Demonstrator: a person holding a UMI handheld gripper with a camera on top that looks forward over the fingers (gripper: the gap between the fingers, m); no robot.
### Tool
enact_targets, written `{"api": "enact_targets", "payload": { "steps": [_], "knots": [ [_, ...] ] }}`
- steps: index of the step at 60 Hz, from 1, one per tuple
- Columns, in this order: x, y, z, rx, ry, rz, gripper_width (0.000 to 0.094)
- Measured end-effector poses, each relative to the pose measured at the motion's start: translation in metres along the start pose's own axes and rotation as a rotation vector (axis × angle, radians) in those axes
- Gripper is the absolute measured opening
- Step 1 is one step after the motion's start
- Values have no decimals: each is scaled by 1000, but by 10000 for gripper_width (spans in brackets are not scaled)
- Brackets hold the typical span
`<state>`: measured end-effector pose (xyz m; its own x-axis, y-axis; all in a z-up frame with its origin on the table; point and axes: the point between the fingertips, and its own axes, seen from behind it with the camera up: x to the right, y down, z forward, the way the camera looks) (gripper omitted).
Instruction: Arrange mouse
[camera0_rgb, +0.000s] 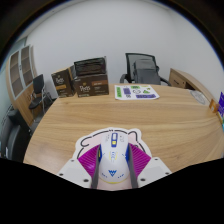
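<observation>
A white computer mouse (112, 160) with a blue logo and a yellow scroll wheel sits between my gripper's fingers, over a white mouse mat (92, 138) with a pink edge on the wooden table (150, 115). My gripper (112, 164) has its magenta pads (90, 160) pressed against both sides of the mouse. The mouse points away from me toward the table's middle.
Dark boxes (85, 78) stand at the far left of the table. A white sheet with green and purple print (137, 92) lies at the far side. Black office chairs (143, 68) stand behind the table. A cabinet (20, 72) is at the left wall.
</observation>
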<state>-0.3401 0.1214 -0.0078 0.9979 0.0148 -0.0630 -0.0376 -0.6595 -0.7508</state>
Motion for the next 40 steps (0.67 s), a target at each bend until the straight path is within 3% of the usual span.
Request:
{"api": "enact_targets", "payload": {
  "steps": [7,11,24,40],
  "knots": [
    [-1,8,-3,-65,-15,-7,590],
    [-4,10,-16,-84,-26,14,841],
    [-12,25,-95,-25,-48,54,832],
    [1,78,-247,56,-116,88,834]
  ]
}}
